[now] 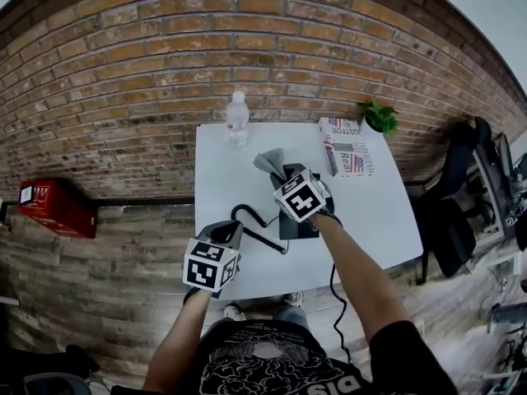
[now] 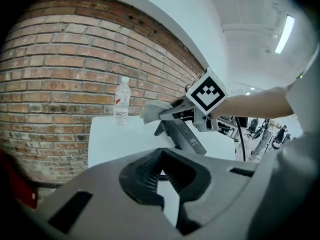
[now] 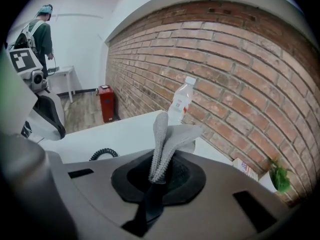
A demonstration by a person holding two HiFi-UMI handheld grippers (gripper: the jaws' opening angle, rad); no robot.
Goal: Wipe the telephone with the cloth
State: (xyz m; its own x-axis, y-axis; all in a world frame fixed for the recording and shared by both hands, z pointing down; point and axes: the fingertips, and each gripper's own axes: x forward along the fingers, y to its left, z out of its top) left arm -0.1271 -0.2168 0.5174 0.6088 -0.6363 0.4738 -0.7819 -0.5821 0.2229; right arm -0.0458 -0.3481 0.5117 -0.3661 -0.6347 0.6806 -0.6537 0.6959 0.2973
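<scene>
The black telephone [image 1: 295,222] sits near the middle of the white table [image 1: 379,220], and its coiled cord [image 1: 247,217] trails off to the left. My right gripper [image 1: 281,172] hovers over the phone's far end, shut on a folded grey cloth [image 1: 270,161] that sticks up out of its jaws. The right gripper view shows the cloth [image 3: 169,136] pinched in that gripper [image 3: 160,173]. My left gripper [image 1: 226,232] hangs at the table's near left edge, apart from the phone. Its jaws [image 2: 161,156] are shut on nothing. From there the telephone [image 2: 184,136] shows as a tilted dark slab.
A clear water bottle [image 1: 237,118] stands at the table's far edge by the brick wall. A printed box [image 1: 346,146] and a small green plant [image 1: 380,118] are at the far right. A red box [image 1: 53,205] sits on the floor at left. A person [image 3: 42,28] stands far off.
</scene>
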